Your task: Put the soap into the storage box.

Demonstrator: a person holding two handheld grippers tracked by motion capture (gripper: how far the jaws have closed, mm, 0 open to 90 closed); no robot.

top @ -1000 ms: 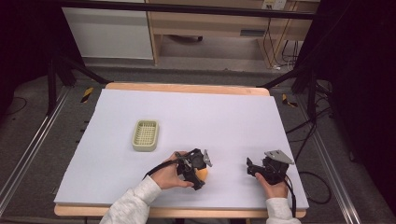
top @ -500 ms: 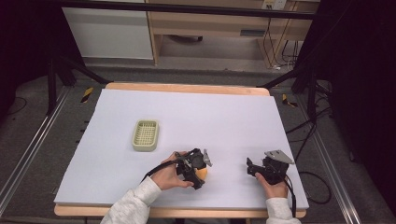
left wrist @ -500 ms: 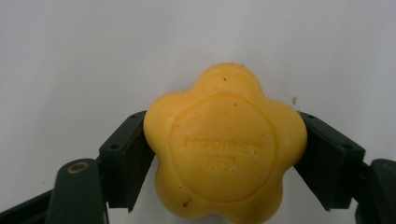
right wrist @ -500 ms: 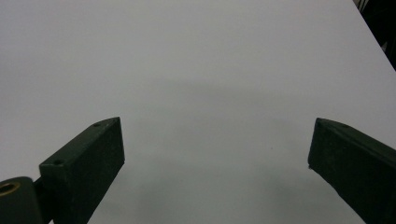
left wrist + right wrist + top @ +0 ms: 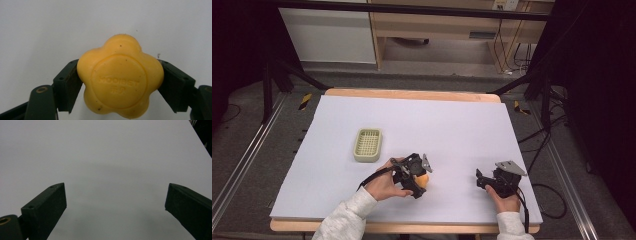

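The left tongs [image 5: 120, 82] clamp a yellow flower-shaped soap [image 5: 120, 76] between their jaws, while the right tongs [image 5: 115, 202], well apart, rest with jaws wide over bare white table [image 5: 105, 157].

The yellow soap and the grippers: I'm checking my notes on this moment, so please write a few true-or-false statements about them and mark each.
1. The left gripper is shut on the yellow flower-shaped soap. True.
2. The right gripper holds the soap. False: its fingers stand apart over the bare white table.
3. The soap lies in the green dish. False: the dish holds nothing; the soap sits in the left gripper.
4. The dish lies farther from the person than both grippers. True.
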